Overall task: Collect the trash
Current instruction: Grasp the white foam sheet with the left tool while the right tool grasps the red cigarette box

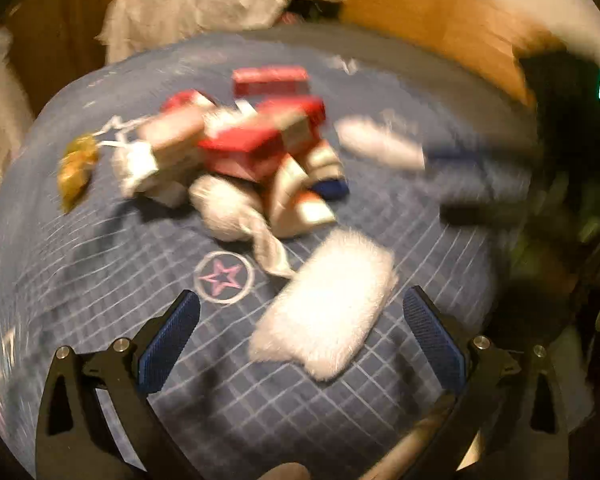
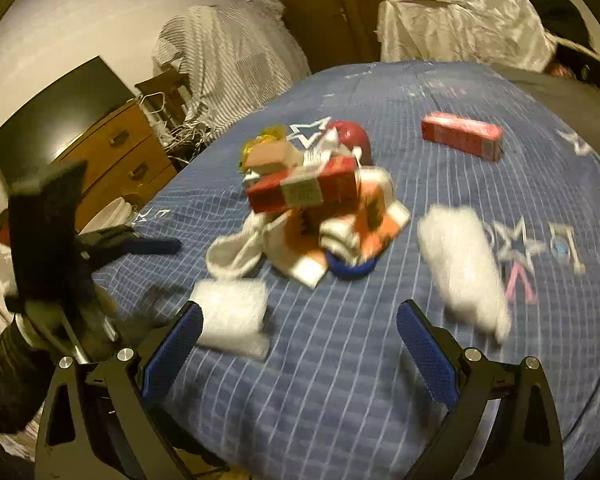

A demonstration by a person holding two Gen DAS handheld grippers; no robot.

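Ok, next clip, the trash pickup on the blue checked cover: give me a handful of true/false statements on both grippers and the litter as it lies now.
1. The left gripper is shut on a red box. False: its jaws stand wide open and hold nothing.
2. The right gripper is open and empty. True.
3. One red box lies apart from the pile of trash. True.
4. The trash lies on a bare wooden table. False: it lies on a blue checked cover printed with stars.
5. A white fluffy piece lies on the cover just ahead of the left gripper's fingers. True.
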